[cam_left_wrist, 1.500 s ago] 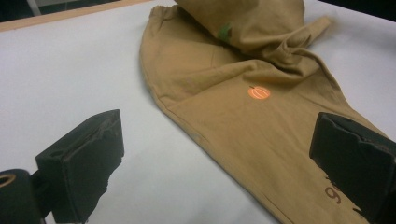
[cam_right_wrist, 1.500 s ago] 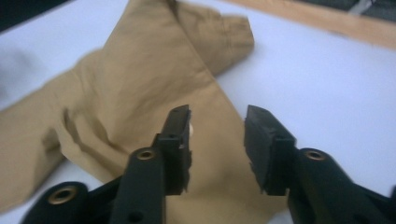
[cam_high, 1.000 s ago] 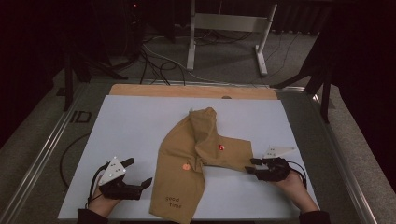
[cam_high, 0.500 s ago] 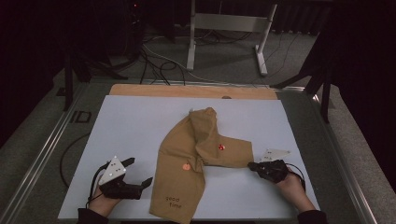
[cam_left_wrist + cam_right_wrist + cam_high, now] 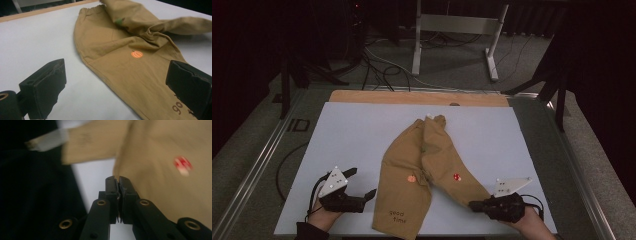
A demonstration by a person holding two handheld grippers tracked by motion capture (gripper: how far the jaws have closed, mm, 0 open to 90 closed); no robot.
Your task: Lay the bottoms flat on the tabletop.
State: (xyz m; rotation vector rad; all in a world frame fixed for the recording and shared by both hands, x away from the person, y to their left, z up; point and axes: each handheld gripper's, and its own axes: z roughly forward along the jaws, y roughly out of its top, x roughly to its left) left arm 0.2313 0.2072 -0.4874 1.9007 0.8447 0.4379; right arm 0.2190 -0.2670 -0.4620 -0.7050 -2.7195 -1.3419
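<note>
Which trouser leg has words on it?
The left leg of the tan trousers, with the orange pumpkin, says "good time" near its hem; the other leg has a red patch.

A white sheet (image 5: 362,145) covers most of the table, leaving a strip of wooden tabletop (image 5: 412,97) bare along the far edge. A metal rail (image 5: 259,165) runs down the table's left side, with a grey floor (image 5: 242,165) beyond it. Behind the table stands a pale metal frame (image 5: 457,25) on two legs. Dark cables (image 5: 382,70) lie tangled on the floor near it. The room farther back is dark.
</note>
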